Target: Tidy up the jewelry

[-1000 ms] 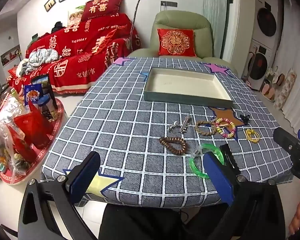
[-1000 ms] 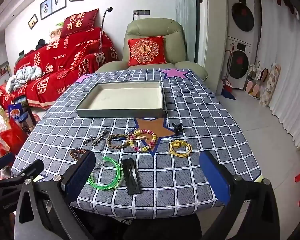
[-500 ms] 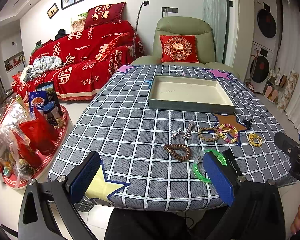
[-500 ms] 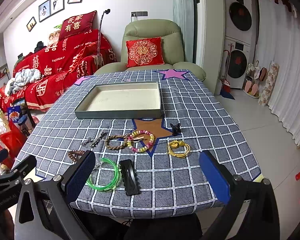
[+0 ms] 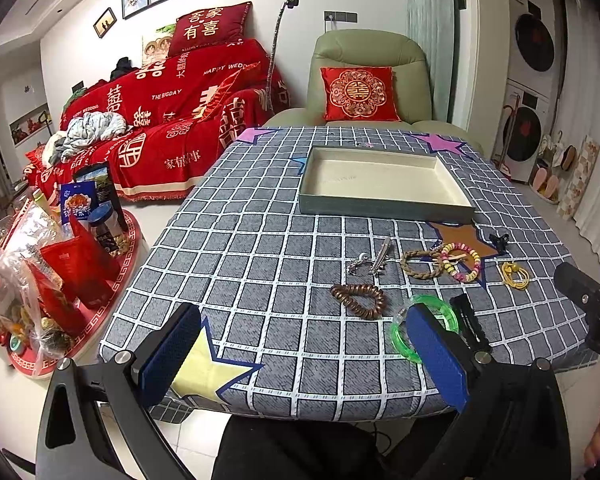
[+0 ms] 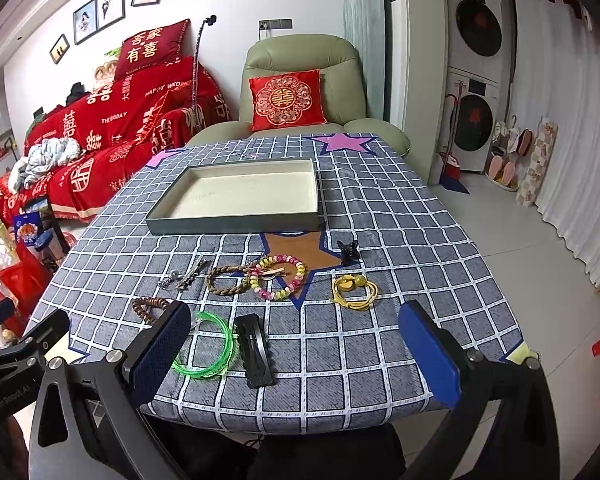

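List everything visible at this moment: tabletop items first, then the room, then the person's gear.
tray: 1, grey-green with cream inside, far middle of table, nothing in it
silver clips: small cluster, left of the braided bracelet
braided bracelet: 1, tan
beaded bracelet: 1, pink and yellow, on the brown star
brown bead bracelet: 1, near left
green bangle: 1, near edge
black hair clip: 1, beside the bangle
small black claw clip: 1
yellow cord: 1, right
tablecloth: grey check with stars
armchair: 1, green, red cushion
sofa: red cover
left gripper: open
right gripper: open
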Demonstrator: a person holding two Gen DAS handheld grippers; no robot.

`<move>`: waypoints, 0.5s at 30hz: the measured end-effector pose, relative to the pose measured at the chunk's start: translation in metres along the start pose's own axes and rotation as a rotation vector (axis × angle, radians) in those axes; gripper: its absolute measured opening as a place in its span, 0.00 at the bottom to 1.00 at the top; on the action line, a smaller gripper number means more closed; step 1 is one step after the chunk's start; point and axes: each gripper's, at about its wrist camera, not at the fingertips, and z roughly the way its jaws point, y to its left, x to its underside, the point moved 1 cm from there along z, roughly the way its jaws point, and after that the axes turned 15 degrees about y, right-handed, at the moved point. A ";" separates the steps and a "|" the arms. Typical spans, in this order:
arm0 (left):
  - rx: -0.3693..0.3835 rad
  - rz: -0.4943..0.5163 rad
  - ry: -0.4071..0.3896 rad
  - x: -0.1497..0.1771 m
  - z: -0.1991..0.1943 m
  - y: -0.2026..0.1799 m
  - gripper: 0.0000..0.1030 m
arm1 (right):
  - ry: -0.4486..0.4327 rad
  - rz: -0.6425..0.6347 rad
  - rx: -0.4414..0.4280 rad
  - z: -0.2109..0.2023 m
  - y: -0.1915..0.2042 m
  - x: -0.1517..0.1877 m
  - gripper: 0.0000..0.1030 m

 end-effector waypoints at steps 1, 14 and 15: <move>-0.002 0.001 -0.001 0.000 0.000 0.000 1.00 | -0.001 0.004 0.000 0.000 -0.001 0.000 1.00; -0.014 0.010 0.005 0.000 0.003 -0.004 1.00 | -0.002 0.014 0.001 0.001 -0.004 0.000 1.00; -0.015 0.009 0.005 0.000 0.003 -0.004 1.00 | -0.002 0.014 0.000 0.002 -0.004 0.001 1.00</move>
